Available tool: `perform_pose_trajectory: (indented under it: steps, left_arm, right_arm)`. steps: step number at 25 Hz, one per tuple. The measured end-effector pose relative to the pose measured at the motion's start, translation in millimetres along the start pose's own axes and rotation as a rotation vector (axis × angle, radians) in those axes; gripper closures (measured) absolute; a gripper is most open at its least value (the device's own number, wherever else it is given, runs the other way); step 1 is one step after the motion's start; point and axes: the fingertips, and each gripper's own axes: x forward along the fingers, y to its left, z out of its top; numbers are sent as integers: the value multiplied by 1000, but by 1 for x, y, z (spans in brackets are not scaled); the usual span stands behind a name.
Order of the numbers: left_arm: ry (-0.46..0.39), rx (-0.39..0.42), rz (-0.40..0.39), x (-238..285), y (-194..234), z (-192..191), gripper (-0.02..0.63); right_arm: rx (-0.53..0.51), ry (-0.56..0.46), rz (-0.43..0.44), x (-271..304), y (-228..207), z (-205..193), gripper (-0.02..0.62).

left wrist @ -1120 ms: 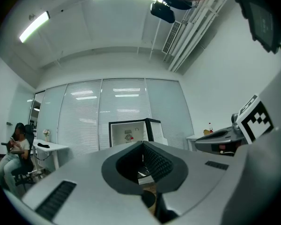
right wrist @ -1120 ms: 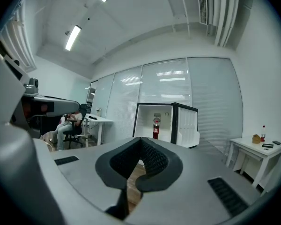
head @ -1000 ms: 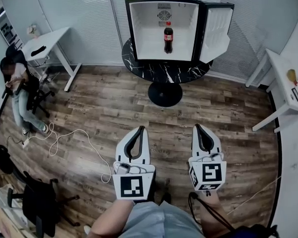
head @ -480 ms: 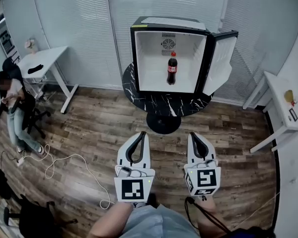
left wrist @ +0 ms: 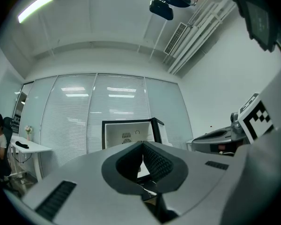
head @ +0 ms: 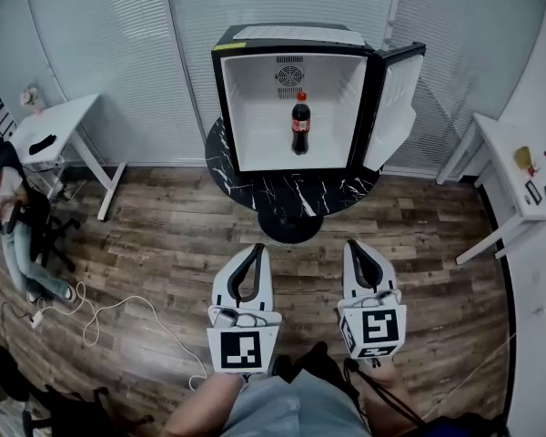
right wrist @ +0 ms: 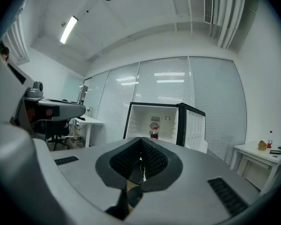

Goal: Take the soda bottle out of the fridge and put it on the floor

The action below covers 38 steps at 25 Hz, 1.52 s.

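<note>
Fridge: a small black mini fridge with a white inside stands on a round black table with white marble veining. It takes up the rear of the tabletop, and the front edge is bare.
Fridge door: the white-lined door is swung wide open at the fridge's right edge in the head view.
Fridge contents: a dark plastic soda bottle with a red cap and red label stands upright on the fridge's floor, about midway between the side walls, in front of the round vent in the back wall.
Task thing's place: the bottle is in the fridge, well apart from both grippers.
Floor: brown wood-plank floor lies between the table's foot and the person, with a white cable looped across it toward the left.
Left gripper: the grey-and-white left gripper is held level and points toward the fridge, well short of the table. Its ridged black pads meet at the tips with nothing between them.
Right gripper: the matching right gripper is just beside the left one and parallel to it, also level and aimed at the fridge. Its jaws are closed together and empty.
Hands: the marker cubes sit at the near ends, and a bare forearm runs up to the left one.
Surroundings: a white desk stands at the left wall with a seated person near it. Another white desk at the right wall has a few small things on it.
</note>
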Motion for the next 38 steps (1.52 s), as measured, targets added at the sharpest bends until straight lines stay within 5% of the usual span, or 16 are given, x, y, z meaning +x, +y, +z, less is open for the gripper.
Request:
perform_pose_trajectory:
  steps: [20,38]
  left_arm:
    - [112,30,-39,180,-11,-63,589]
    - [119,121,125,289,22,-50,589]
  right_arm:
    - [97,40,-1,145,-108,-47,581]
    - [108,-41,159,289,-158,-6,581]
